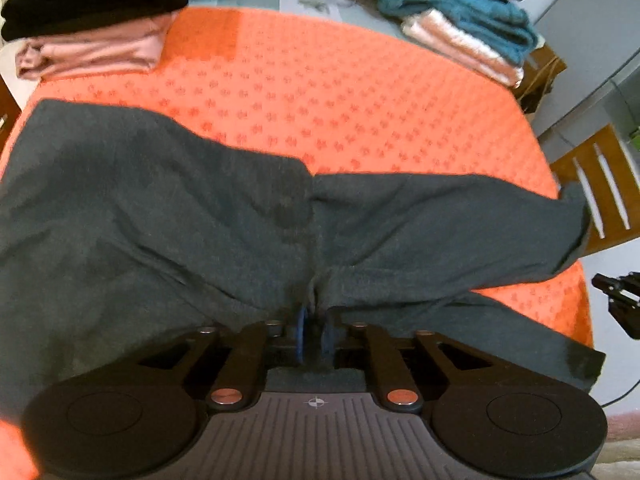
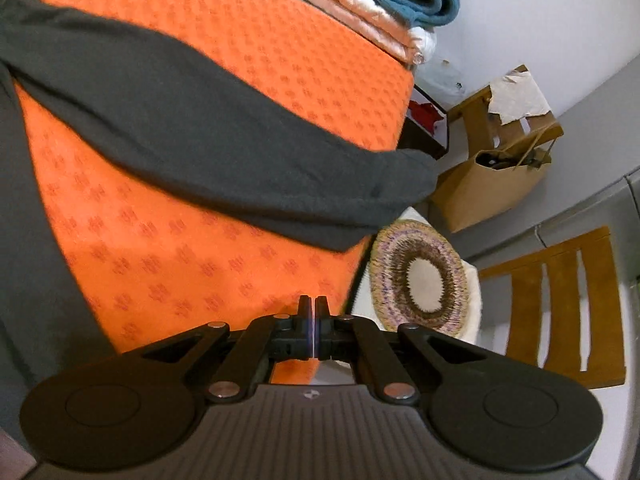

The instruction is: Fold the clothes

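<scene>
A dark grey long-sleeved garment (image 1: 160, 208) lies spread over the orange patterned cloth (image 1: 320, 92) on the table. My left gripper (image 1: 315, 334) sits at its near edge, and a bunched fold of the grey fabric is pinched between the blue pads (image 1: 302, 336), with creases running toward them. In the right wrist view one grey sleeve (image 2: 200, 140) stretches across the orange cloth (image 2: 180, 260), its cuff hanging past the table's right edge. My right gripper (image 2: 314, 312) is shut with nothing in it, above the orange cloth near the table's right edge and apart from the sleeve.
Folded black and pink clothes (image 1: 92, 32) are stacked at the back left, and teal and pale pink ones (image 1: 460, 28) at the back right. Beside the table are a round woven mat (image 2: 420, 276), a wooden chair (image 2: 560, 300) and a brown paper bag (image 2: 488, 188).
</scene>
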A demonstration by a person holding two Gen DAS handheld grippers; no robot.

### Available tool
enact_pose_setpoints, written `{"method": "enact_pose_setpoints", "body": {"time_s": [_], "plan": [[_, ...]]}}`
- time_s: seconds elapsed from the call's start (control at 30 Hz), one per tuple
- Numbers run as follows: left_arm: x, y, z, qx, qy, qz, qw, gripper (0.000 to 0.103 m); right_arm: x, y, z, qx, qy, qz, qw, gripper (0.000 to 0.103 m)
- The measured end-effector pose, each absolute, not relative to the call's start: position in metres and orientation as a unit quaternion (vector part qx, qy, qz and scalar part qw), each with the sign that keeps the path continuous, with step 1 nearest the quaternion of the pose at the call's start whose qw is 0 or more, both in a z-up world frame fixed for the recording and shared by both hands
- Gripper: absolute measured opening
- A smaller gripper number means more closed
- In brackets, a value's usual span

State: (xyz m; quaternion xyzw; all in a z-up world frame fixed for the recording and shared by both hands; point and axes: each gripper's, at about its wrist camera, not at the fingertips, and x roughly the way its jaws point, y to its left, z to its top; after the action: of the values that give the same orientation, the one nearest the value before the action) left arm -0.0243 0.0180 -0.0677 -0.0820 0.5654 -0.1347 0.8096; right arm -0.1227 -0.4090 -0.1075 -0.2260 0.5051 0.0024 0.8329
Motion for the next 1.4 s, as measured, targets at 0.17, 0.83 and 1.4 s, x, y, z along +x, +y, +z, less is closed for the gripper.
{"method": "enact_pose_setpoints", "body": {"time_s": [0.17, 0.83, 1.4], "plan": [[-0.029, 0.037, -0.050, -0.066, 0.551, -0.119, 0.823, 0.038, -0.099, -0.387, -0.084, -0.174, 0.492, 0.042, 0.852, 0.002], [0.037, 0.183, -0.038, -0.204, 0.517, 0.070, 0.829, 0.080, 0.019, -0.257, -0.053, -0.085, 0.452, 0.188, 0.868, 0.027], [0.123, 0.181, -0.095, -0.217, 0.552, 0.169, 0.787, 0.096, 0.039, -0.185, -0.078, -0.082, 0.483, 0.230, 0.841, 0.046]]}}
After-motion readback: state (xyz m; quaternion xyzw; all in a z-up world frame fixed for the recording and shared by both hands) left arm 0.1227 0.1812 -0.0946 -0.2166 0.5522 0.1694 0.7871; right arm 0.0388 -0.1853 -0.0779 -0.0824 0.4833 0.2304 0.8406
